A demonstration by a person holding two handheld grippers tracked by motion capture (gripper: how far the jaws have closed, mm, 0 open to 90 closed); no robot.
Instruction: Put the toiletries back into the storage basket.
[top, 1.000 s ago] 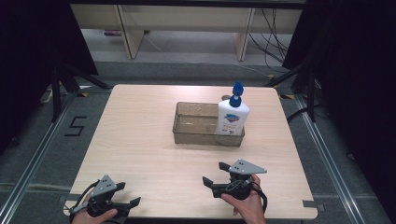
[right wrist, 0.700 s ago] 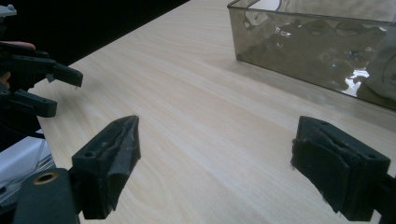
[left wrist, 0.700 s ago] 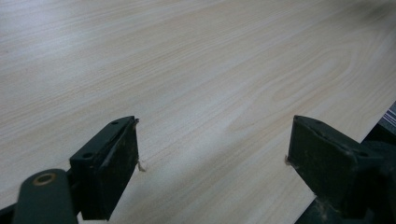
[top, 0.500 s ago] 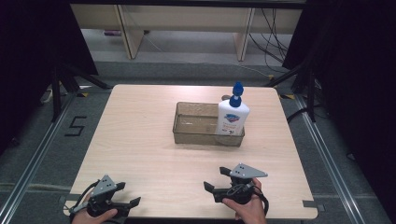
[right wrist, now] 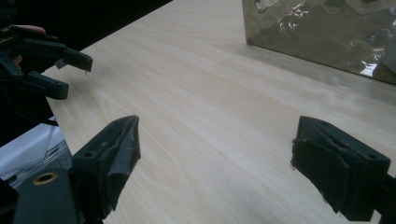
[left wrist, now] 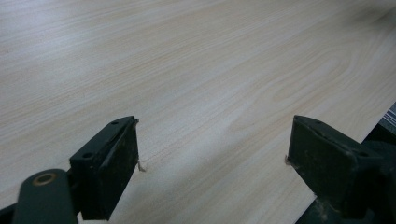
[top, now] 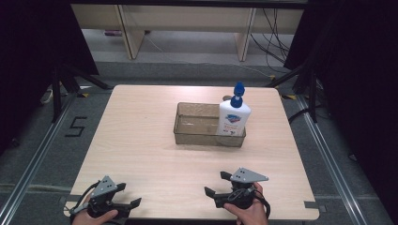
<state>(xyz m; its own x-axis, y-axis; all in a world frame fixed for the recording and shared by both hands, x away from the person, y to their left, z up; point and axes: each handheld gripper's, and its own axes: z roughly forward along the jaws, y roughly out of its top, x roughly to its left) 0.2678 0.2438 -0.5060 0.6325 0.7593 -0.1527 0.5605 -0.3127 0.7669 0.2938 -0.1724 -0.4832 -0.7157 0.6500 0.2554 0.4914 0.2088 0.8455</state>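
A clear tinted bin [top: 199, 125] stands mid-table. In its right end a white pump bottle with a blue top [top: 233, 117] stands upright. My left gripper [top: 129, 194] rests at the front left corner, open, over bare wood [left wrist: 212, 158]. At the front edge, right of centre, my right gripper [top: 217, 183] is open too and holds nothing [right wrist: 215, 149]. The right gripper view looks across the table, with the bin's near wall [right wrist: 322, 37] at its upper right and the left gripper [right wrist: 53, 65] at its far left.
The light wooden table [top: 141, 140] is bare between the bin and both grippers. Dark floor with rails surrounds it, a "5" mark [top: 75, 126] to the left, and shelving legs [top: 126, 28] stand behind.
My right gripper has drawn back slightly toward the front edge. The left gripper, bin and bottle have stayed put.
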